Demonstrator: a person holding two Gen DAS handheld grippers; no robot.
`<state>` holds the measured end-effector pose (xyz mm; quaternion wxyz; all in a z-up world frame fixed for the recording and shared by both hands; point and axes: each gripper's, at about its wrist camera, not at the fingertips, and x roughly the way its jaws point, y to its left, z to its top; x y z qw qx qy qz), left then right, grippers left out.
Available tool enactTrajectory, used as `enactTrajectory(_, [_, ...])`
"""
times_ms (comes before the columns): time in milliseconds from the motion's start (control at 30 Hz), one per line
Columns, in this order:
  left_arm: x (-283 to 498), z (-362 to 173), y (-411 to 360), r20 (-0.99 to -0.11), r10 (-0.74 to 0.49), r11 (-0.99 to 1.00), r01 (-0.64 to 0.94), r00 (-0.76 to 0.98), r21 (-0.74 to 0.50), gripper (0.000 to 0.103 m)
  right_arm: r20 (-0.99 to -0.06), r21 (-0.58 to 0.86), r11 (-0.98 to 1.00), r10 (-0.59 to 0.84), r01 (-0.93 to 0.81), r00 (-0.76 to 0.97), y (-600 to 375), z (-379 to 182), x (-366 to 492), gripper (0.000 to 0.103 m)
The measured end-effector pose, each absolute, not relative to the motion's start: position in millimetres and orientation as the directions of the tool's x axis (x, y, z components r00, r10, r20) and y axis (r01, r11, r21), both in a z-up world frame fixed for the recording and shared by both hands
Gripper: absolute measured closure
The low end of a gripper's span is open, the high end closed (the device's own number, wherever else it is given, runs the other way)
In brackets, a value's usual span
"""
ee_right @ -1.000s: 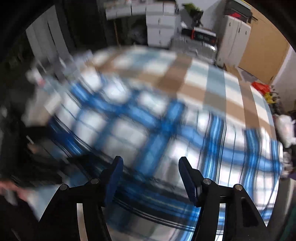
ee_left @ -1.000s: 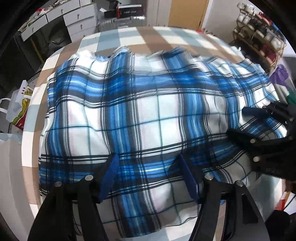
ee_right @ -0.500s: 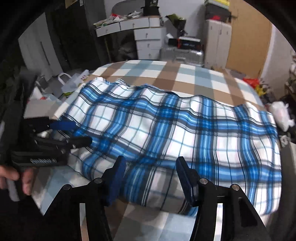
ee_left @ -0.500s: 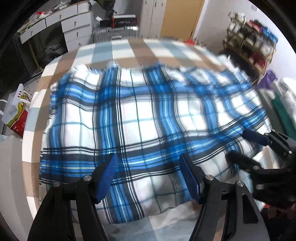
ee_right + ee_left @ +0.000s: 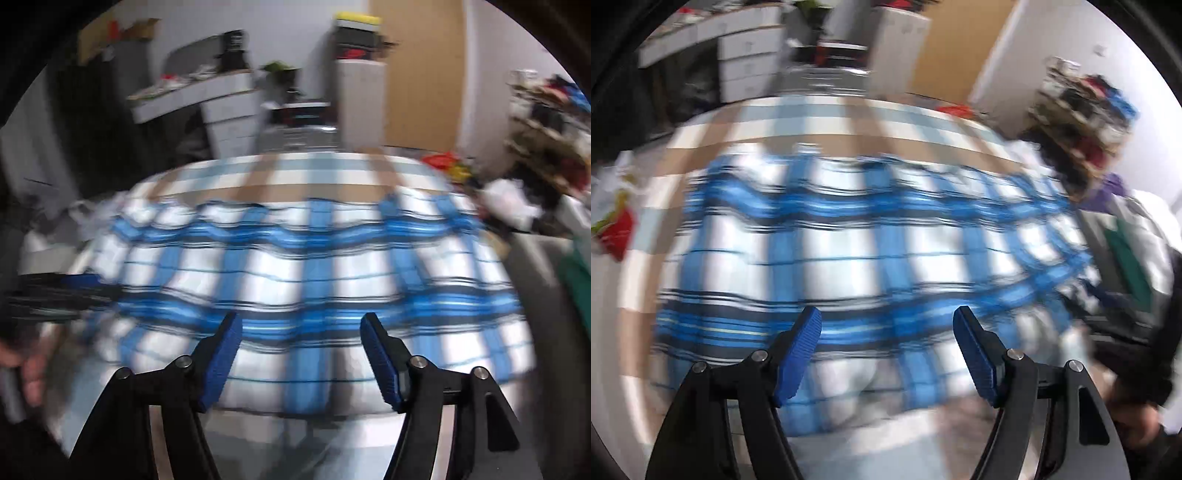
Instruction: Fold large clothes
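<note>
Above the plaid garment (image 5: 871, 251), both grippers' fingers (image 5: 799, 354) (image 5: 221, 362) now spread wider, empty.

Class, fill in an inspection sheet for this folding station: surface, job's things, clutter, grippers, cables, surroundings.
Surface: checked brown, white and blue-grey tablecloth, far part bare.
Job's things: blue plaid garment lying spread on the cloth, far edge rippled.
Clutter: nothing seen on the surface besides the garment.
Grippers: left gripper and right gripper both opening, nothing between the fingers.
Cables: nothing seen.
Surroundings: white drawers, wooden door, crowded rack; view blurred.
</note>
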<state>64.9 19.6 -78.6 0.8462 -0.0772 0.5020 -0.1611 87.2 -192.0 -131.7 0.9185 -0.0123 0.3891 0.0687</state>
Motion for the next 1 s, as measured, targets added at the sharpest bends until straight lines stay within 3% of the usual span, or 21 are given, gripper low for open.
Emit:
enactTrajectory(67, [71.2,-89.4,0.9,-0.851,-0.324,0.942,0.229,0.413,-0.247,0.033,-0.784,-0.001,0.991,0.082,-0.133,0.616,-193.2,-155.3,102.7,0.036])
enactTrajectory(133, [83.2,-113.9,-17.5,-0.909,-0.204,0.963,0.243,0.365,-0.119,0.033,-0.825,-0.068,0.986,0.031,-0.154,0.564,-191.0,-176.7,110.9,0.036])
enactTrajectory(167, [87.4,-125.1,-23.9,-0.922,-0.160,0.966,0.246,0.353,-0.074,0.029,-0.822,-0.075,0.984,0.030,-0.161,0.569,-191.4,-180.5,113.4,0.036])
enactTrajectory(200, [87.1,-124.5,-25.3,-0.913,-0.151,0.967,0.249,0.378,-0.057,0.025,-0.823,-0.076,0.985,0.024,-0.152,0.567,-193.9,-181.3,115.6,0.028])
enactTrajectory(267, [88.6,-121.9,-29.9,-0.913,-0.112,0.969,0.248,0.393,-0.013,0.021,-0.843,-0.053,0.989,0.030,-0.138,0.538,-200.4,-182.3,121.2,0.028])
enactTrajectory(367, [94.9,-112.0,-26.8,-0.920,-0.100,0.976,0.217,0.379,-0.017,0.022,-0.816,-0.056,0.990,0.031,-0.132,0.577,-210.2,-169.8,113.9,0.030])
enactTrajectory(467, [98.9,-88.4,-23.0,-0.864,-0.239,0.963,0.220,0.442,-0.154,0.022,-0.752,-0.052,0.994,0.022,-0.093,0.659,-220.7,-150.8,107.2,0.028])
enactTrajectory(533, [119.3,-80.1,-32.0,-0.848,-0.281,0.951,0.249,0.449,-0.183,0.022,-0.756,-0.016,0.998,0.031,-0.066,0.654,-231.1,-150.6,113.8,0.028])
enactTrajectory(667, [153.6,-111.5,-44.5,-0.911,-0.230,0.969,0.165,0.341,-0.183,0.022,-0.825,0.041,0.998,0.058,-0.043,0.563,-236.8,-176.0,138.0,0.028])
enactTrajectory(833, [156.6,-123.0,-75.1,-0.931,-0.038,0.981,0.192,0.364,0.035,0.020,-0.817,0.011,0.997,0.050,-0.070,0.574,-234.7,-174.2,141.2,0.029])
enactTrajectory(1000, [151.4,-101.1,-46.9,-0.910,-0.140,0.986,0.141,0.389,-0.091,0.020,-0.752,0.083,0.996,0.077,-0.021,0.655,-240.3,-135.9,146.7,0.022])
